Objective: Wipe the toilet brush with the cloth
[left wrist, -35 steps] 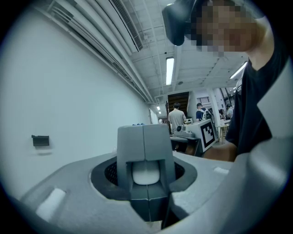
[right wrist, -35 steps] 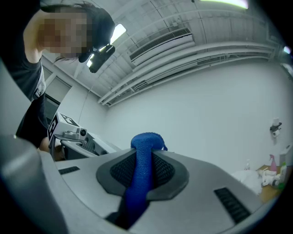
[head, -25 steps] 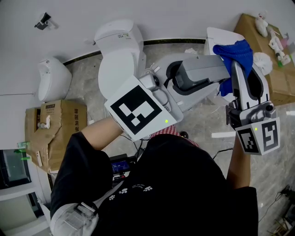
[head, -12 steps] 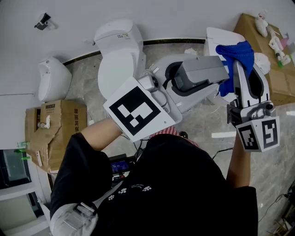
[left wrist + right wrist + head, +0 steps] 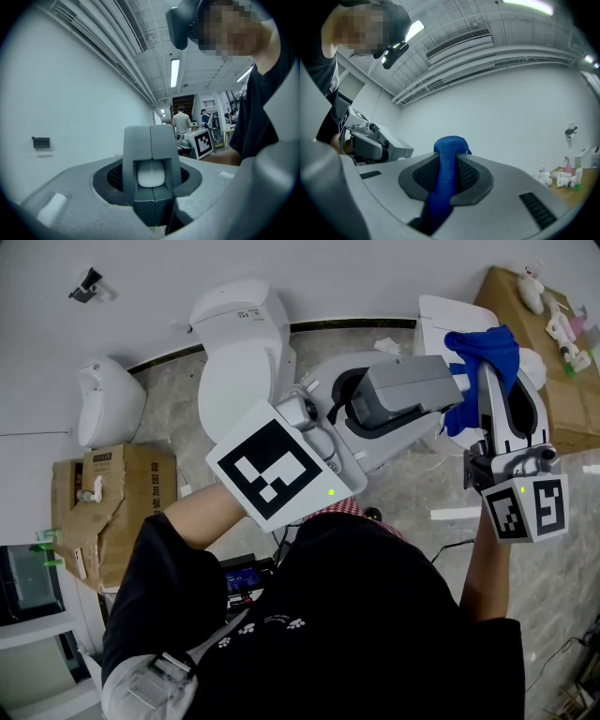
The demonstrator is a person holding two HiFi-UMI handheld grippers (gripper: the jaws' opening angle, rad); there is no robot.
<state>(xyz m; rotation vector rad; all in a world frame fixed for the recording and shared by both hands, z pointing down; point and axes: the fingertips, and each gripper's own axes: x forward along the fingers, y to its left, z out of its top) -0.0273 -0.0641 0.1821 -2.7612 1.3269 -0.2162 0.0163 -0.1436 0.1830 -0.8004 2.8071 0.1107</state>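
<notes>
A person in a black shirt (image 5: 356, 615) stands over a grey marbled stone floor (image 5: 178, 399), with a claw tool in each hand. Ahead of them sits a white ceramic toilet (image 5: 239, 343) with its lid down. Off to their left is a brown cardboard box (image 5: 122, 493).

The left claw (image 5: 151, 180), the one carrying the big black-and-white marker cube, is clamped wide around a grey, box-shaped plastic toilet brush (image 5: 408, 390). Its pads press on both flanks, and a white oval inset shows on the end facing the claw's camera. The brush is held up, roughly level, out in front of the person.

The right claw (image 5: 443, 183) is closed on a bright blue woven cloth (image 5: 483, 348). The cloth runs as a thin band between the jaws and bunches up beyond their tips. From above, that bunch looks to lie against the far end of the brush.
</notes>
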